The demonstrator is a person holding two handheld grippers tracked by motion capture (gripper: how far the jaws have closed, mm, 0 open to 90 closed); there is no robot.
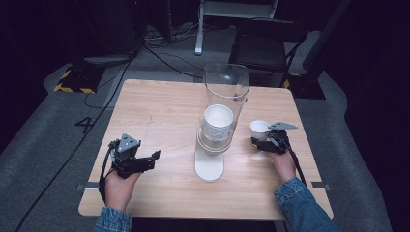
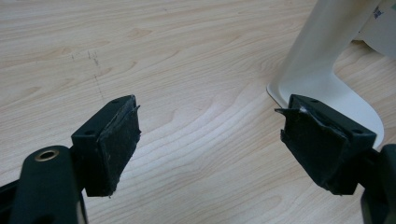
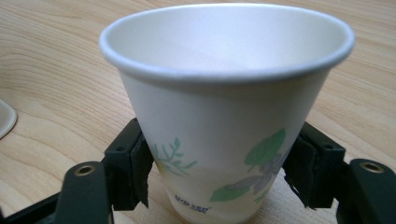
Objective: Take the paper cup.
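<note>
Right gripper (image 1: 265, 141) at right of high view, jaws squeezing paper cup (image 1: 259, 129) low on both sides. Cup upright, open end up, on wooden table (image 1: 159, 111). Left gripper (image 1: 147, 162) at lower left, jaws wide apart, holding nothing. Tall clear cup holder (image 1: 220, 121) stands in middle.

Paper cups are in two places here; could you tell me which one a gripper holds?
The lone paper cup right of the dispenser, between the right gripper pads; the others sit stacked inside.

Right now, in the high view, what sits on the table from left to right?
Left gripper → cup dispenser with its stack of cups → paper cup held in the right gripper.
</note>
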